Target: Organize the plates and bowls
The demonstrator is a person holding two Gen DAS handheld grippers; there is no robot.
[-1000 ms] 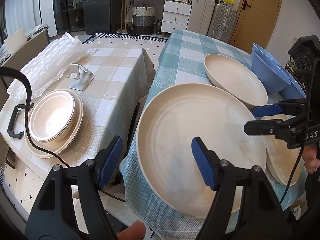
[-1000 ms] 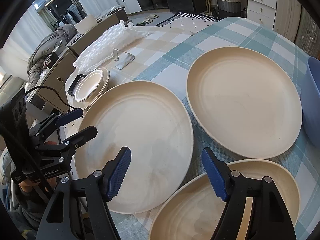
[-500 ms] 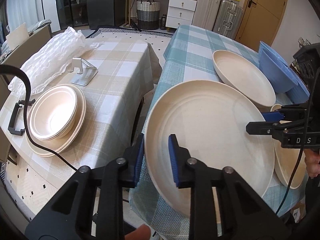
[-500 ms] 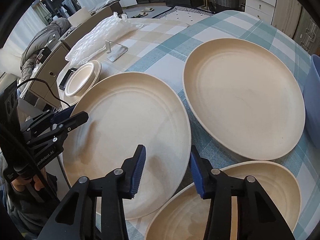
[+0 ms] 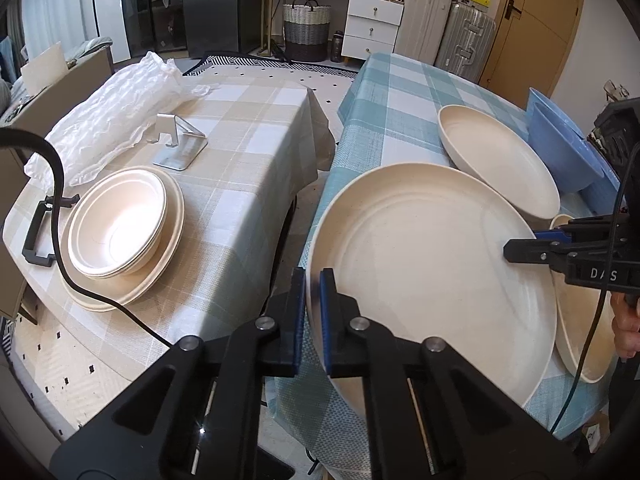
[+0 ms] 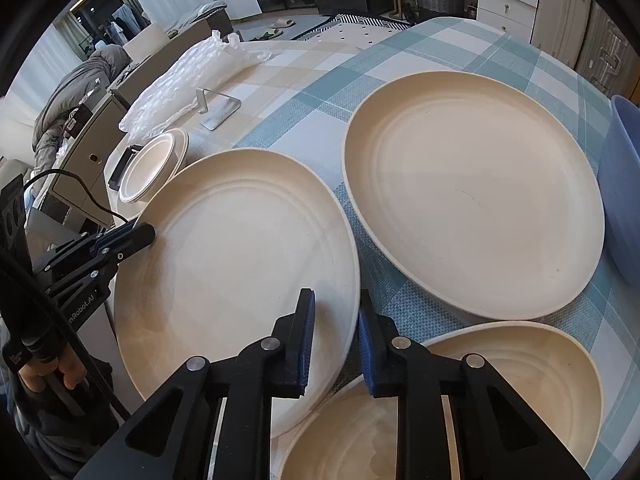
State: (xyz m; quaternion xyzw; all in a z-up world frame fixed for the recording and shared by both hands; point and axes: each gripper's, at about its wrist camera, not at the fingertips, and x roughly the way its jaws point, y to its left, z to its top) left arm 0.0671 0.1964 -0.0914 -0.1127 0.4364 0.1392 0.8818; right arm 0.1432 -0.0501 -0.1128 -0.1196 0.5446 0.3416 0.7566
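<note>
Two claws pinch opposite edges of a large cream plate (image 5: 432, 264) at lower centre of both views, on the teal-checked desk (image 5: 384, 92). The left claw (image 5: 312, 316) clamps its near-left rim; the right claw (image 6: 334, 344) straddles the rim with blue pads closed onto it. A second plate (image 6: 472, 188) lies upper right, a stack of bowls (image 5: 120, 228) at left on the beige desk (image 5: 248, 128).
</note>
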